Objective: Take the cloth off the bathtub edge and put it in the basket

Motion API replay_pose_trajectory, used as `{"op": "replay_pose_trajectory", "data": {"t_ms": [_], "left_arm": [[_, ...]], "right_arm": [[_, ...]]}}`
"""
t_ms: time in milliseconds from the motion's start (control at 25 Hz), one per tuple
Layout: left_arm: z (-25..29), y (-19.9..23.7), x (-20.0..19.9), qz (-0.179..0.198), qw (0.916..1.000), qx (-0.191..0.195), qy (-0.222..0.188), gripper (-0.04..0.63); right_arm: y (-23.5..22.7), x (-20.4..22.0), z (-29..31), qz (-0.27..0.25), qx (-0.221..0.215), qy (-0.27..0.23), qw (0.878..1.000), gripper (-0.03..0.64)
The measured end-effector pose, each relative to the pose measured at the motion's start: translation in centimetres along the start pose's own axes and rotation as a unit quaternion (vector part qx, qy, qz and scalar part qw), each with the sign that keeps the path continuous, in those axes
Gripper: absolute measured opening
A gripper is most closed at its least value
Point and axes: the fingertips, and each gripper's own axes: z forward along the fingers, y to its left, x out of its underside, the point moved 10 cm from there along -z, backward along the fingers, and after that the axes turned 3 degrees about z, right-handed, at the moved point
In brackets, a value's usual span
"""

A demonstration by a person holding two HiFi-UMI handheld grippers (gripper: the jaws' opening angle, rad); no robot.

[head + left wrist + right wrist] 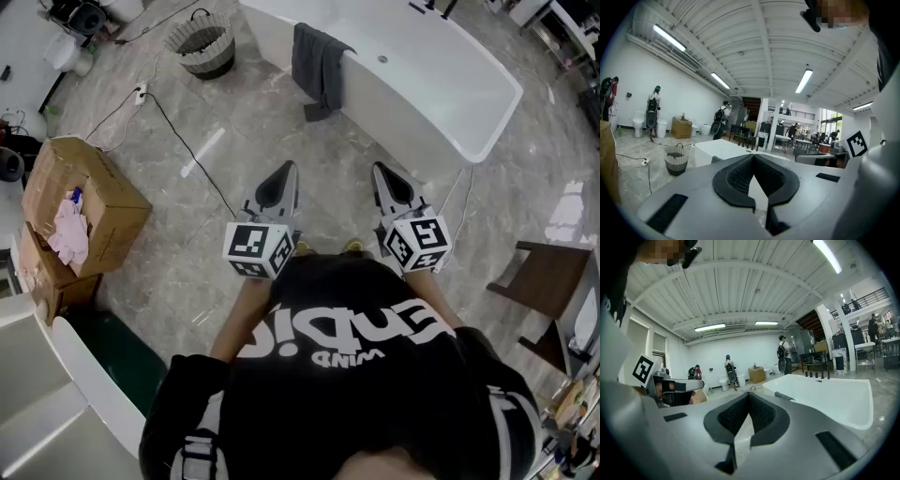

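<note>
A dark grey cloth [319,64] hangs over the near edge of the white bathtub [441,89]. To the tub's left a round woven basket [202,45] stands on the marble floor. My left gripper [289,171] and right gripper [382,172] are held side by side at waist height, well short of the tub. Both are shut with nothing between the tips. In the left gripper view the left gripper [753,155] points toward the bathtub [719,149], with the basket [676,160] at left. Beyond the right gripper [749,393], the cloth [783,397] shows on the bathtub [834,397] rim.
A cardboard box [84,197] holding pink cloth [66,232] sits at left. A black cable [183,141] runs across the floor from a power strip [141,92]. A dark wooden chair [548,279] stands at right. Several people stand far back in the hall.
</note>
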Motion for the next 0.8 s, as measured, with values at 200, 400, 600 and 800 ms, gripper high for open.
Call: {"op": "replay_pose_trajectory", "data": {"t_ms": [200,400,600,800], "left_arm": [[-0.7,0.1,0.0,-0.001,1.0000,0.004,0.000,0.011],[-0.9,1.4,-0.3,0.006,0.9998,0.020,0.000,0.011],[-1.1,3.5,1.0,0.010,0.9993,0.036,-0.001,0.011],[-0.6,4.6,1.3,0.008,0.9991,0.043,0.001,0.011]], "right_arm": [[0.9,0.2,0.1,0.002,0.002,0.002,1.000,0.014],[1.5,-0.1,0.4,0.000,0.006,-0.003,1.000,0.014],[2.0,1.7,0.9,0.006,0.032,-0.012,0.999,0.014],[2.3,2.0,1.2,0.012,0.048,-0.013,0.999,0.014]]}}
